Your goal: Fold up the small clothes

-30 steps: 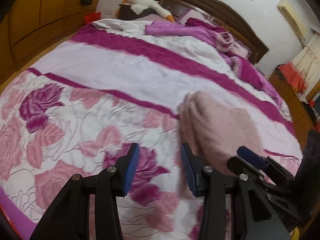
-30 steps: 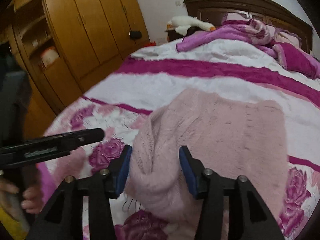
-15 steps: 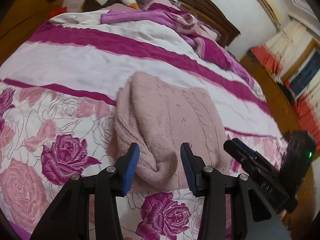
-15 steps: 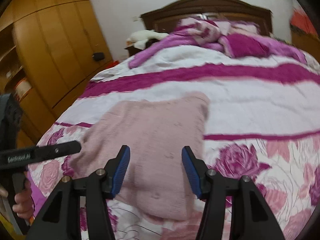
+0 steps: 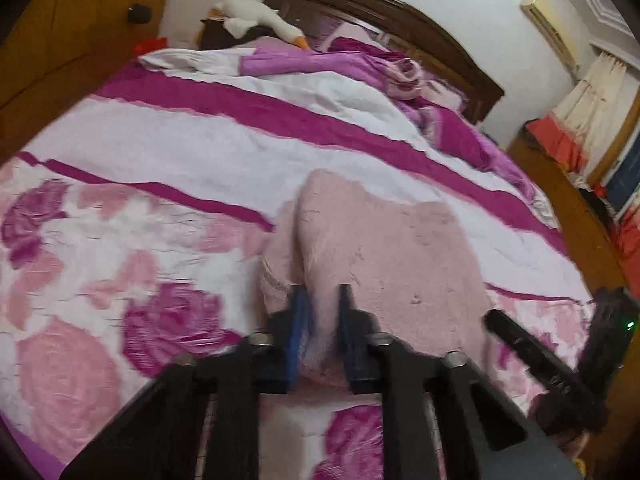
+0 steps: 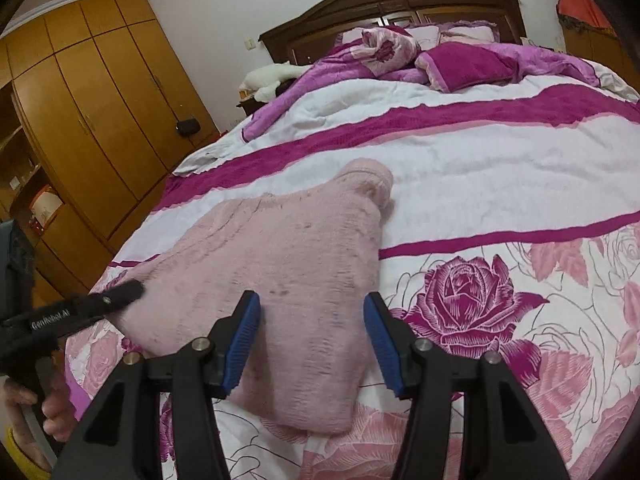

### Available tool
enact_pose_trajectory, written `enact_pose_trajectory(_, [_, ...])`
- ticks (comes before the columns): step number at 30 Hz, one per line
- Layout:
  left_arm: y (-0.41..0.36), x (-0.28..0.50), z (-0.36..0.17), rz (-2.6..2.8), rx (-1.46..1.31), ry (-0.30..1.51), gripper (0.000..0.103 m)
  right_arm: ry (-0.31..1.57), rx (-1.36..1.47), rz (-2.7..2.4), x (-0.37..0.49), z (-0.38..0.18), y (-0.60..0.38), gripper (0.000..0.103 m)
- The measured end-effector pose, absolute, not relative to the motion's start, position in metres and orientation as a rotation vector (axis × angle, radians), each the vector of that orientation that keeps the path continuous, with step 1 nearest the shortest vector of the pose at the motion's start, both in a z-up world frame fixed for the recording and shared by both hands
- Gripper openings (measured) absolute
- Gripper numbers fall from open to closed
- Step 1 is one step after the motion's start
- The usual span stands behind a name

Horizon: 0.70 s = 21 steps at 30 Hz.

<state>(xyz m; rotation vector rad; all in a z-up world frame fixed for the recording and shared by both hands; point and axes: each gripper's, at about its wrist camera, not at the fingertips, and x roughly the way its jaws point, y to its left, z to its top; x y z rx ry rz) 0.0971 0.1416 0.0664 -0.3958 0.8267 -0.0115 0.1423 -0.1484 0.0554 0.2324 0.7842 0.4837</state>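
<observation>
While the left gripper (image 5: 320,312) had just clamped onto the near edge of the pink sweater (image 6: 280,280) on the bedspread (image 6: 500,168), the right gripper (image 6: 312,336) hovered with jaws apart. The sweater's long axis ran toward the headboard (image 6: 400,4); its underside stayed hidden.

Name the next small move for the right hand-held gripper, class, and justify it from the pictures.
Probably close it on the sweater's near edge. The right hand-held gripper is open with the fabric between its pads, while the left hand-held gripper, its jaws having just closed, already pinches its own fold.
</observation>
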Motion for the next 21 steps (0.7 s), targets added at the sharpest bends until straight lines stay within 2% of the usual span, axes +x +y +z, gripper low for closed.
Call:
enact_pose_trajectory(4, [0.149,0.101,0.034,-0.016,-0.419,0.924,0.0,0.823,0.202,0.488,0.146,0.044,-0.139,0.059])
enact_pose_trajectory(12, [0.147,0.114,0.07,-0.036,-0.362,0.863,0.001,0.846,0.212,0.482,0.149,0.038,-0.139,0.061])
enact_pose_trajectory(13, [0.147,0.118,0.074,-0.028,-0.349,0.858,0.003,0.842,0.215,0.481,0.148,0.039,-0.14,0.061])
enact_pose_trajectory(15, [0.145,0.133,0.08,-0.055,-0.34,0.853,0.018,0.835,0.209,0.483,0.149,0.044,-0.14,0.061])
enact_pose_trajectory(17, [0.143,0.153,0.081,-0.085,-0.354,0.85,0.024,0.823,0.199,0.481,0.152,0.051,-0.141,0.061])
enact_pose_trajectory(21, [0.143,0.191,0.069,-0.094,-0.39,0.882,0.027,0.803,0.195,0.464,0.165,0.062,-0.143,0.061])
